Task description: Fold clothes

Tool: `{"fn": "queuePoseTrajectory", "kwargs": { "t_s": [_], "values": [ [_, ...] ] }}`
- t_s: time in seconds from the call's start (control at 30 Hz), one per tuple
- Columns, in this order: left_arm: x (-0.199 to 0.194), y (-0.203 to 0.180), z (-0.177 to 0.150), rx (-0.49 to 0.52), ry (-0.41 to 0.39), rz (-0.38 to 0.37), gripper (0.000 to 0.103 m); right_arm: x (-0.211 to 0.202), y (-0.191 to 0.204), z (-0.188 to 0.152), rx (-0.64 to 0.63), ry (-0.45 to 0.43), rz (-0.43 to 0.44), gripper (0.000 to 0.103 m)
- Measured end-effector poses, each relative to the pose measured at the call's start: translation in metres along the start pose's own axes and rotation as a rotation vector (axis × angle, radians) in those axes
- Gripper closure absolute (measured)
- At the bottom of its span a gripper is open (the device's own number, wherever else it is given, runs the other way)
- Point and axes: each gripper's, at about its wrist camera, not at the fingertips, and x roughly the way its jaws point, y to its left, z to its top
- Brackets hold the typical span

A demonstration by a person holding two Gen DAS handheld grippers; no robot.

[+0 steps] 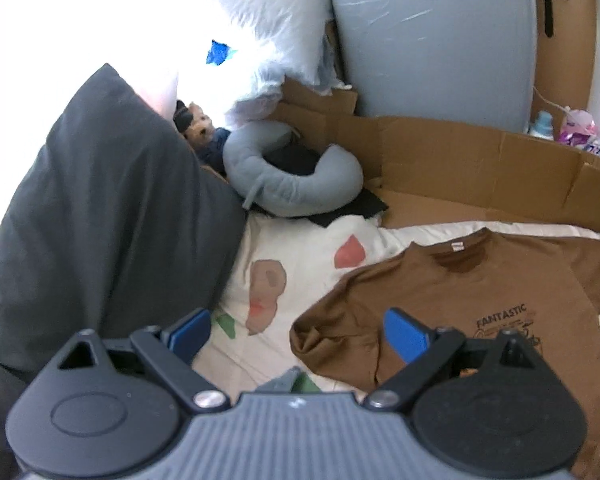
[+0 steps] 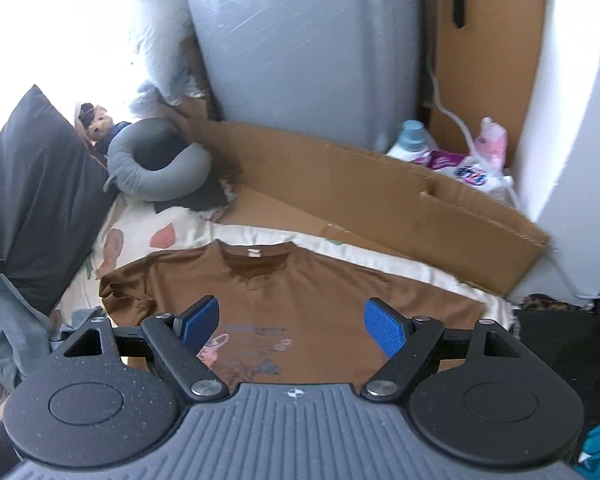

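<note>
A brown T-shirt (image 1: 452,292) with a dark "FANTASTIC" print lies face up on a white patterned sheet (image 1: 300,264), its collar toward the far side. Its left sleeve is bunched up. My left gripper (image 1: 298,332) hangs open over the sheet at that bunched sleeve, nothing between its blue pads. In the right wrist view the same T-shirt (image 2: 308,288) spreads flat, collar away from me. My right gripper (image 2: 292,322) is open above the shirt's chest print and holds nothing.
A dark grey pillow (image 1: 100,220) stands at the left. A grey neck pillow (image 1: 292,176) and a small plush toy (image 1: 200,124) lie behind the sheet. Flattened cardboard (image 2: 360,196) borders the far edge, with bottles (image 2: 412,140) at back right. Grey cloth (image 2: 12,320) lies left.
</note>
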Motion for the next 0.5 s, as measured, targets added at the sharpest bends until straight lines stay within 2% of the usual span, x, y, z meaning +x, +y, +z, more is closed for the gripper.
{"fn": "queuePoseTrajectory", "kwargs": {
  "t_s": [0.07,0.33,0.5],
  "values": [
    [0.011,0.003,-0.005,-0.019,0.018,-0.033,0.008,0.014,0.010,-0.002,-0.008,0.003,0.005,0.019],
    [0.052,0.007,-0.019,-0.052,0.038,-0.056,0.008,0.063,0.048,-0.008,-0.115,0.045,0.055,0.019],
    [0.076,0.006,-0.031,-0.064,0.037,-0.063,0.008,0.091,0.055,-0.011,-0.096,0.039,0.083,0.019]
  ]
}}
